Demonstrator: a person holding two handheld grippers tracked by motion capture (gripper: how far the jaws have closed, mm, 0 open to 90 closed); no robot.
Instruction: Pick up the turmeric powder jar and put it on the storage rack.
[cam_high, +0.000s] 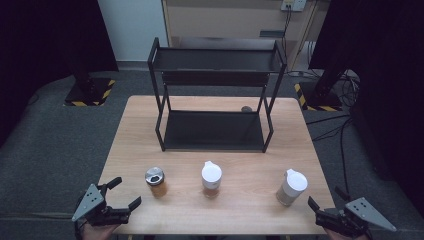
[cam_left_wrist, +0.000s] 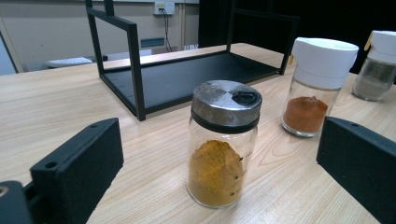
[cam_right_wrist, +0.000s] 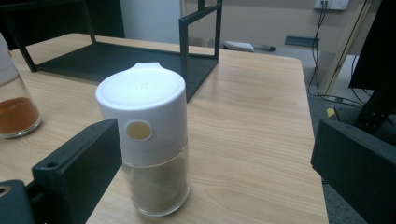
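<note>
Left gripper view: unlabelled metal-lidded jar (cam_left_wrist: 223, 144).

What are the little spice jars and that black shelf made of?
The left jar looks like clear glass, since the yellow powder shows through, with a dull scuffed metal lid. The other two jars have smooth white caps, probably plastic. The rack seems matte black-painted metal.

I see three jars in row across near strip of light wooden desk (cam_high: 135, 130): metal-lidded glass jar of yellow powder (cam_high: 156, 182), white-capped glass jar of orange powder (cam_high: 211, 179), white-capped glass jar of pale powder (cam_high: 291, 187). Wide bare gaps between them. Black two-tier metal rack (cam_high: 215, 95) blocks desk's far middle; bare wood flanks it.
</note>
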